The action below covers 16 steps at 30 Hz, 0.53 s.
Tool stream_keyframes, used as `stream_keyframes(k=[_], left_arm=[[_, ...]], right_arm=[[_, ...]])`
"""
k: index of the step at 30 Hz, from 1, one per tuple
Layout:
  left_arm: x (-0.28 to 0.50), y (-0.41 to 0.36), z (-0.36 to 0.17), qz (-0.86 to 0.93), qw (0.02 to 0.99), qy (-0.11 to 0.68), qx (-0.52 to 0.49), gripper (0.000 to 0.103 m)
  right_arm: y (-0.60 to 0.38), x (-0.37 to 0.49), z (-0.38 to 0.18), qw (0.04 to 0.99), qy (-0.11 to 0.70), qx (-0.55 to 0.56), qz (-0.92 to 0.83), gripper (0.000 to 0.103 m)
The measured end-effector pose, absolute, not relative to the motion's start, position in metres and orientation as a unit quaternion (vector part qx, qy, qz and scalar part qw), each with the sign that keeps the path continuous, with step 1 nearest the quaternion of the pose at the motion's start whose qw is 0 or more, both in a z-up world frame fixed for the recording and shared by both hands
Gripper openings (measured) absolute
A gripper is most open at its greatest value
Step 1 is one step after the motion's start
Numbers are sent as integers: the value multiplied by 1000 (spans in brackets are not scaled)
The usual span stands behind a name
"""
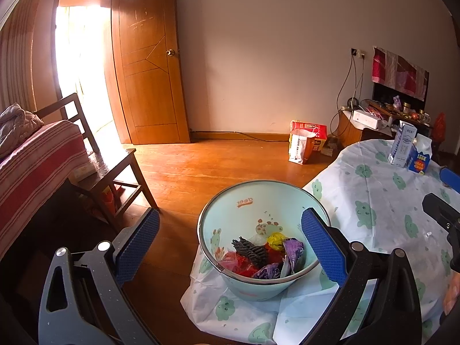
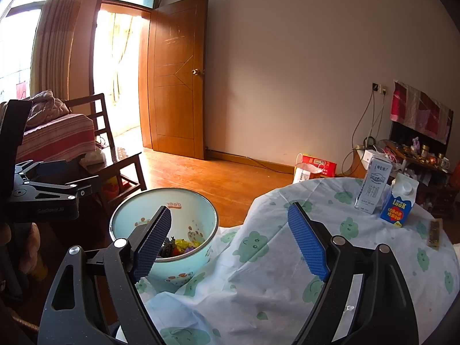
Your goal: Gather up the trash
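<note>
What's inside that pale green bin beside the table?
The bin holds crumpled wrappers: purple, yellow and red, plus a dark ridged piece. Anything beneath that heap is covered.

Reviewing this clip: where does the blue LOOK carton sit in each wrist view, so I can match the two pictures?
Left wrist view: the blue LOOK carton stands at the far right on the tablecloth, right of the white milk carton.
Right wrist view: the carton stands right of centre, again right of the white milk carton.
Shared landmark: the pale green bin beside the table.
</note>
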State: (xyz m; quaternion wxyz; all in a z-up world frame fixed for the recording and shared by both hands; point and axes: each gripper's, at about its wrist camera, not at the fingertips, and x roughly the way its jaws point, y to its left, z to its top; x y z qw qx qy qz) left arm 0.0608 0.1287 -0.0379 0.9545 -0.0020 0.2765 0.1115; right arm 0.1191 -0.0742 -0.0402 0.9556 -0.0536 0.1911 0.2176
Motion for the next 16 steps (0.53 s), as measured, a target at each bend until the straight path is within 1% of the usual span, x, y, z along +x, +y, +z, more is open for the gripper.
stream_keyframes(k=[9,14,16], left_arm=[[63,129,-40,114,953,281,-3,97],[63,130,-40,112,953,283,-2,97],[63,130,-41,112,953,283,-3,97]], right_arm=[[-76,120,-41,957,189,-58,211,83],[-110,133,-45,964,199,-60,167,85],[-143,151,-53,964,229,-49,129,86]])
